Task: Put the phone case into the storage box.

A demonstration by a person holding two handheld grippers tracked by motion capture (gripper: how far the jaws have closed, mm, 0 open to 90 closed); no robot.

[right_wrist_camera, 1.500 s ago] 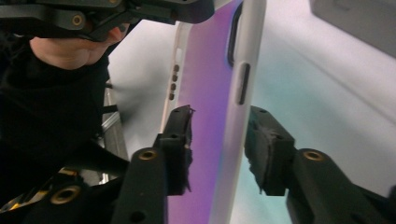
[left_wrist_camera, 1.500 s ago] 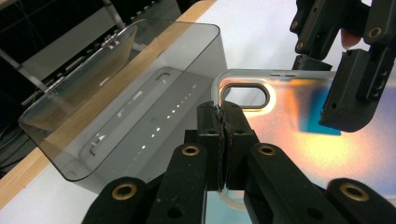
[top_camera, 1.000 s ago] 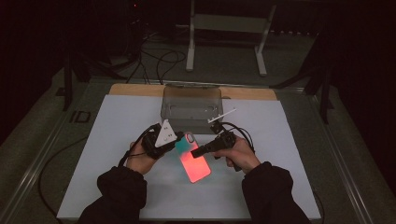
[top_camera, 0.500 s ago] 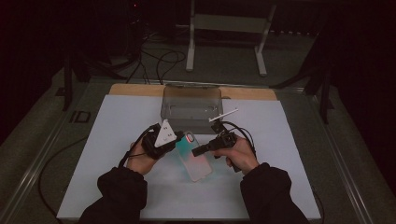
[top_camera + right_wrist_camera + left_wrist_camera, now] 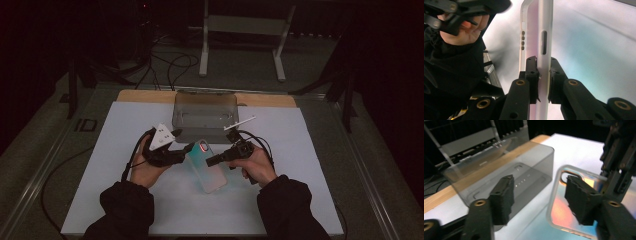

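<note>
Here, one phone case [image 5: 207,167] is sitting clamped by its edge in the right gripper [image 5: 543,75]. The left gripper [image 5: 537,200], just beside the case, is standing released, its jaws having just been opening, nothing pressed between them. One clear box [image 5: 205,114] is lying beyond both. No writing is readable.

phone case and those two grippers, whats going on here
A person at a white table works a hand-held gripper in each hand on a clear iridescent phone case. The right gripper is shut on the case's side edge and holds it up off the table. The left gripper has just been opening its jaws; they stand apart, with a corner of the case by one finger but nothing pinched. A grey translucent box sits just behind them.
</note>
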